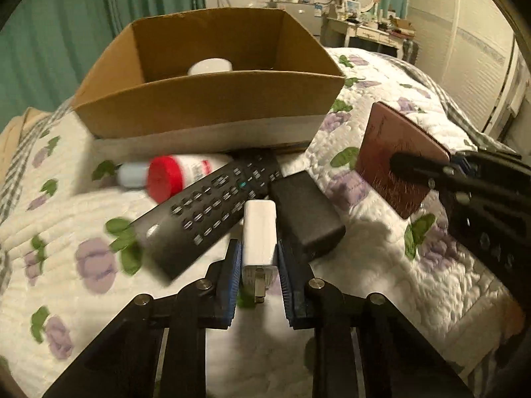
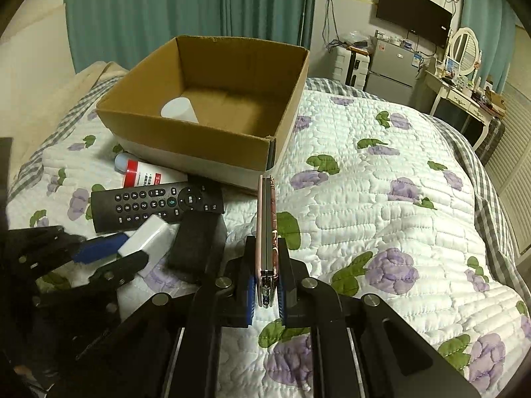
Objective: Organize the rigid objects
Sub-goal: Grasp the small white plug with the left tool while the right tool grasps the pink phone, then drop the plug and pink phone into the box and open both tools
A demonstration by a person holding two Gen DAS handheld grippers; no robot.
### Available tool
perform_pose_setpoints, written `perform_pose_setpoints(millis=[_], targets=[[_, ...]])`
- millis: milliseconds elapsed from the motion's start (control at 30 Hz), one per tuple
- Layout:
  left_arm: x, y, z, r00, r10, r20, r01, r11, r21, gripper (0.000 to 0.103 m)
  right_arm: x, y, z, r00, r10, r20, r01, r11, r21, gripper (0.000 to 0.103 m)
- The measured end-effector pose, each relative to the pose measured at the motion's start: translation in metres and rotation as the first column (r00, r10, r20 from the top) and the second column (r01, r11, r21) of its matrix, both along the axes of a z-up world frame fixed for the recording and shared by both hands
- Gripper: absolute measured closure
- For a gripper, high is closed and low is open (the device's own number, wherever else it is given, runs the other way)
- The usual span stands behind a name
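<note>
My left gripper (image 1: 257, 258) is shut on a white plug charger (image 1: 259, 232), held just above the quilt; it also shows in the right wrist view (image 2: 146, 233). My right gripper (image 2: 267, 265) is shut on a flat pink compact mirror (image 2: 266, 219), held on edge above the bed; in the left wrist view the mirror (image 1: 395, 152) is at the right. A black remote (image 1: 212, 205), a black rectangular block (image 1: 305, 212) and a red-capped white bottle (image 1: 176, 174) lie in front of the open cardboard box (image 1: 212, 99). A white cup (image 2: 179, 109) lies inside the box.
The bed has a white quilt with purple flowers (image 2: 381, 215). Green curtains (image 2: 166, 10) hang behind the box. A fridge (image 2: 391, 69), a dressing table with mirror (image 2: 464, 76) and a wall TV (image 2: 413, 13) stand beyond the bed's far side.
</note>
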State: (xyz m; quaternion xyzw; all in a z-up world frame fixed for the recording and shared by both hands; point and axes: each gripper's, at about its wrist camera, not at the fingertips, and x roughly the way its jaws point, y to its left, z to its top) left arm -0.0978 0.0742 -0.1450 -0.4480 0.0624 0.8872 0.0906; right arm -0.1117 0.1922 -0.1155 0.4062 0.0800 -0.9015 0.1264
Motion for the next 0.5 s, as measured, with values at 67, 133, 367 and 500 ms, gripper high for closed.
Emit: perform_pose_setpoints(millis=[67, 133, 367, 500], targets=[[-0.007, 0.005, -0.006, 1.000, -0.008, 0.006, 0.008, 1.000, 0.002, 0.080, -0.001, -0.001, -0.001, 1.000, 0.002, 0.003, -0.002, 1.000, 0.002, 0.094], [-0.005, 0.006, -0.003, 1.000, -0.007, -0.007, 0.007, 1.000, 0.004, 0.081, -0.001, -0.001, -0.003, 1.000, 0.005, 0.008, -0.005, 1.000, -0.001, 0.094], [0.012, -0.004, 0.052, 0.992, 0.023, -0.127, -0.016, 0.998, 0.053, 0.081, 0.003, -0.001, 0.015, 1.000, 0.025, -0.011, -0.026, 0.998, -0.054, 0.094], [0.008, -0.012, 0.096, 0.979, 0.040, -0.197, -0.025, 0.997, 0.077, 0.081, 0.001, -0.003, 0.052, 0.996, 0.047, -0.072, -0.053, 0.995, -0.088, 0.094]])
